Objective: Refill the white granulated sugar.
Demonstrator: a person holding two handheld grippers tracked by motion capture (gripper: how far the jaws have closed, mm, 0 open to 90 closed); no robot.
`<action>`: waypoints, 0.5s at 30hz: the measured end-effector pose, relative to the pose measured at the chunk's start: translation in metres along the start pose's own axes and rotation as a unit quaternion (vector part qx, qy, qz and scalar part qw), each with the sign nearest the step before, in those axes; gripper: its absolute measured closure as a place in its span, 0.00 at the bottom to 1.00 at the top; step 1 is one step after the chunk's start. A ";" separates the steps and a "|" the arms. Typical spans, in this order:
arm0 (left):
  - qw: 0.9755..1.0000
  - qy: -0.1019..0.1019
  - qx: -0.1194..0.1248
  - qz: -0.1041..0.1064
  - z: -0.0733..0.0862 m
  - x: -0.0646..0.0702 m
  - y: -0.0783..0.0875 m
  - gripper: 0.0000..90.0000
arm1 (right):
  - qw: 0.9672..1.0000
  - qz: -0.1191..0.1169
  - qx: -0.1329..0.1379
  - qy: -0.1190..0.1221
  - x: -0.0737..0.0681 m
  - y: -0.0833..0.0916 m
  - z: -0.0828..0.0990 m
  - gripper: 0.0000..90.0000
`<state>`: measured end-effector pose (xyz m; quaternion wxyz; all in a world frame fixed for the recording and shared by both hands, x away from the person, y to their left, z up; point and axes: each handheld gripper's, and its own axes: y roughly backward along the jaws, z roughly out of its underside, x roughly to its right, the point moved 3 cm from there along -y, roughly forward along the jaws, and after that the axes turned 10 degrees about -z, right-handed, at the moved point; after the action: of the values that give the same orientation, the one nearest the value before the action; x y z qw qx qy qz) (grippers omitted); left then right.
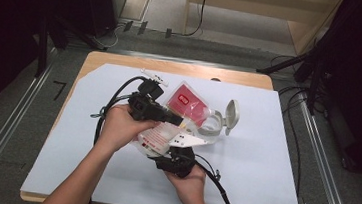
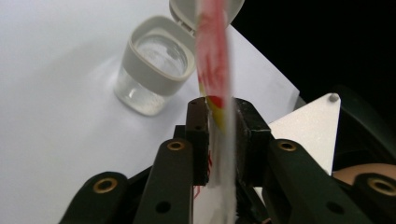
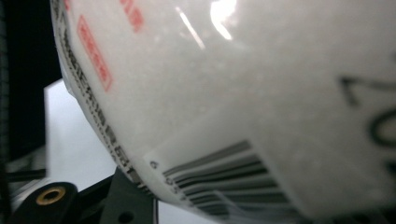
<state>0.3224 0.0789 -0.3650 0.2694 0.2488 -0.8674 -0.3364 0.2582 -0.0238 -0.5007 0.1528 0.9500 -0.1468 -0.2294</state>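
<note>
Bag (image 1: 180, 113) mid-surface, lifted, just left of open jar (image 1: 213, 125). Left tool (image 2: 219, 114) clamped on bag edge; right tool (image 1: 176, 158) under bag, grip undeterminable.

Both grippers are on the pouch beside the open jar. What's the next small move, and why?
Probably tip the pouch toward the jar. The left gripper has its edge between its fingers, the right gripper supports it from below, and the jar's lid is flipped open.
</note>
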 end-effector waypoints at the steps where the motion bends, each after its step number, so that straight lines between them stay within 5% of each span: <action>1: 1.000 0.001 0.005 0.002 0.000 0.000 0.000 0.84 | 1.000 0.000 0.002 -0.004 -0.001 0.001 -0.001 0.64; 8: 0.999 -0.041 -0.007 -0.020 0.001 0.002 0.000 0.80 | 1.000 -0.007 0.014 -0.025 -0.004 0.008 -0.004 0.65; 11: 0.999 -0.039 -0.011 -0.026 0.002 0.000 0.001 0.80 | 0.999 -0.010 0.016 -0.029 -0.001 0.012 -0.005 0.65; 15: 0.999 -0.031 -0.006 -0.010 0.001 0.001 0.002 0.78 | 0.999 -0.020 0.023 -0.033 0.000 0.015 -0.006 0.65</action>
<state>0.3205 0.0802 -0.3643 0.2402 0.2455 -0.8707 -0.3521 0.2582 -0.0362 -0.4898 0.1214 0.9479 -0.1384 -0.2600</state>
